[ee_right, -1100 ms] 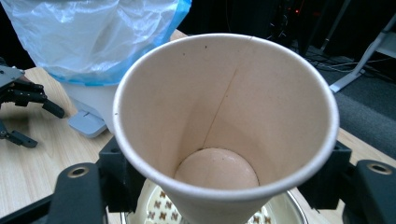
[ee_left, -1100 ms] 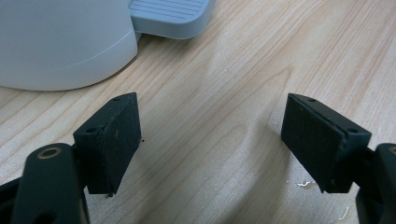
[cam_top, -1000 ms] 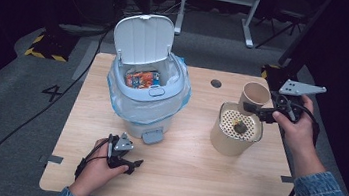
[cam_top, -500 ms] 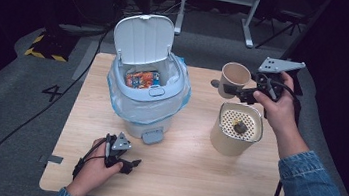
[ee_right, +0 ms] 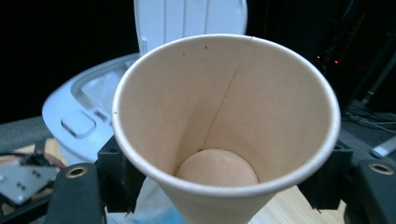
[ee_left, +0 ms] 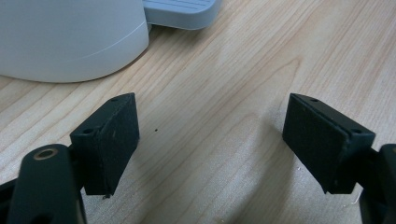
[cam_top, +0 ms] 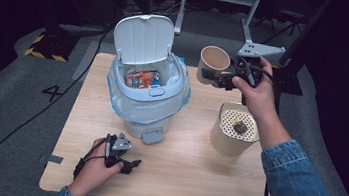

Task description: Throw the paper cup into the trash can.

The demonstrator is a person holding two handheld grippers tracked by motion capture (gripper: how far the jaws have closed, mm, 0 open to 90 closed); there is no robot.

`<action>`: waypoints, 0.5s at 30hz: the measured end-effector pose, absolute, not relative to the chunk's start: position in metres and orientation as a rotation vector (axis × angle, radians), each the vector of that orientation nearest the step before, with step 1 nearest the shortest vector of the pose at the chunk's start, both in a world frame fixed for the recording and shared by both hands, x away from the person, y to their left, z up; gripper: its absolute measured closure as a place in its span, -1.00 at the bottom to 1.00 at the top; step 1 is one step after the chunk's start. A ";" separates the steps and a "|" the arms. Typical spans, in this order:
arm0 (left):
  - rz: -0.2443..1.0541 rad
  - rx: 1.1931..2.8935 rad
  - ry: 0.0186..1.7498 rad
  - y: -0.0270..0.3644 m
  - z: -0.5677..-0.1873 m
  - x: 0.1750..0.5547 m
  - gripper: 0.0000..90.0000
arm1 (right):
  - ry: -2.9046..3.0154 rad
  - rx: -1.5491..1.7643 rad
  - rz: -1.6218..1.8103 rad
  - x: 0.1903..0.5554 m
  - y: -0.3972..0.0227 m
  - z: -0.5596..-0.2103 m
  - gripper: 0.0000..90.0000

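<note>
Paper cup (cam_top: 214,60) pinched in raised right hand-held gripper (cam_top: 214,75); left hand-held gripper (cam_top: 130,165) spread, resting on table (cam_top: 202,182)

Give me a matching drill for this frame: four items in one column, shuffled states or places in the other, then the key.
Items
1. paper cup
2. trash bin
3. left hand-held gripper
4. perforated canister

States or places
A. jaws open, low over the table, nothing between them
B. lid up, snack wrapper inside
C. stands on the table's right side, a dark lump on top
D. held in the air, tilted, empty

Pairs: 1-D, 2-B, 3-A, 4-C. The right hand-held gripper holds the cup.
</note>
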State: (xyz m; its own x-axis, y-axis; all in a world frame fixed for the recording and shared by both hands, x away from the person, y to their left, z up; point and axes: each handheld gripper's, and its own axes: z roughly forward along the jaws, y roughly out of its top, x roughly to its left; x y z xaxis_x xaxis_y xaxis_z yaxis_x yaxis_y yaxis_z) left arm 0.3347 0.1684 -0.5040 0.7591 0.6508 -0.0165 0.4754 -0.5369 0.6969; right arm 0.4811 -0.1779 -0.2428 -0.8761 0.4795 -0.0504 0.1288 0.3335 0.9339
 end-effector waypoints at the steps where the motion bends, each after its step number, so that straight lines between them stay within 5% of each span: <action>1: 0.319 2.242 0.838 0.168 -0.504 0.335 -0.57 | 2.285 0.541 1.566 0.482 -0.174 -0.242 -0.37; 15: 0.312 2.247 0.829 0.167 -0.504 0.336 -0.59 | 2.308 0.509 1.589 0.492 -0.110 -0.243 -0.37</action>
